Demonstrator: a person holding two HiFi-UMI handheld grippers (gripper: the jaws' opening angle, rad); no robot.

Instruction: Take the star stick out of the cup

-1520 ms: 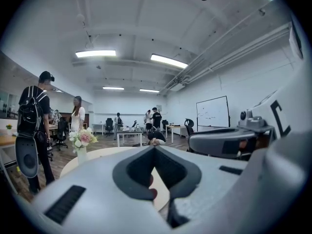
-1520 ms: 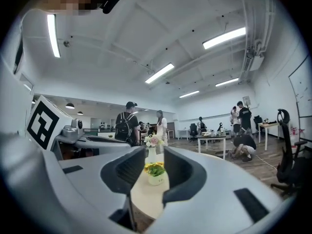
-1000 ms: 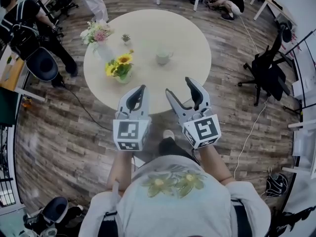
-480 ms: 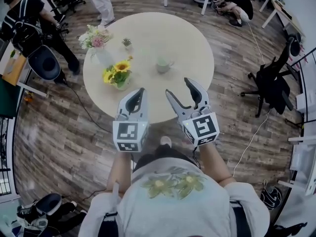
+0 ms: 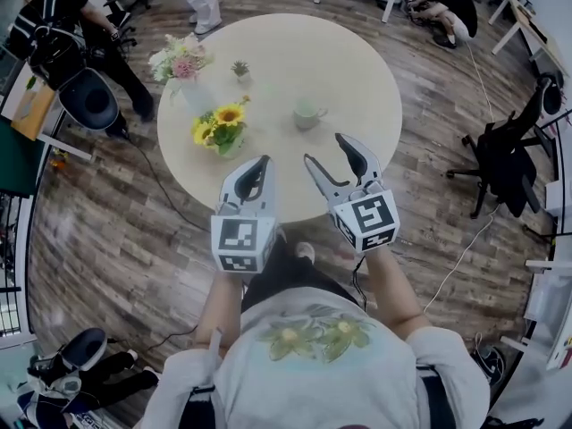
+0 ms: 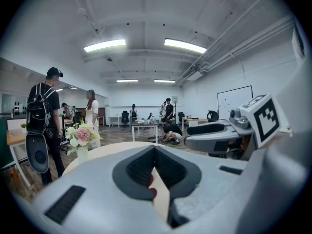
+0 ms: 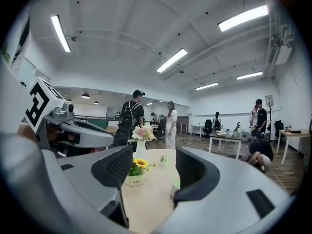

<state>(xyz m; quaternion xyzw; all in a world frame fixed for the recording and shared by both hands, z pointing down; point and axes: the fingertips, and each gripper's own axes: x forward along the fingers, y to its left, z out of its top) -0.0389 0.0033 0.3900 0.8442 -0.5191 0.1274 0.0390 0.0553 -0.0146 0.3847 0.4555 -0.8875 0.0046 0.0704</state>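
Standing upright on table [image 5: 357,70], cup [image 5: 307,114], mouth up

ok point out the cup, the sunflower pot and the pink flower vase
cup [image 5: 306,114]: head view, on its body
sunflower pot [image 5: 220,131]: head view, on the leaves over the pot
pink flower vase [image 5: 197,96]: head view, on the white vase body

Cup [image 5: 308,114] alone on round table [image 5: 362,70]; bare tabletop on cup's near, right and far sides, open for approach. Left of cup, well apart: sunflower pot [image 5: 221,134]. Far-left of cup: small potted plant [image 5: 239,67], flower vase [image 5: 185,71] near table edge.
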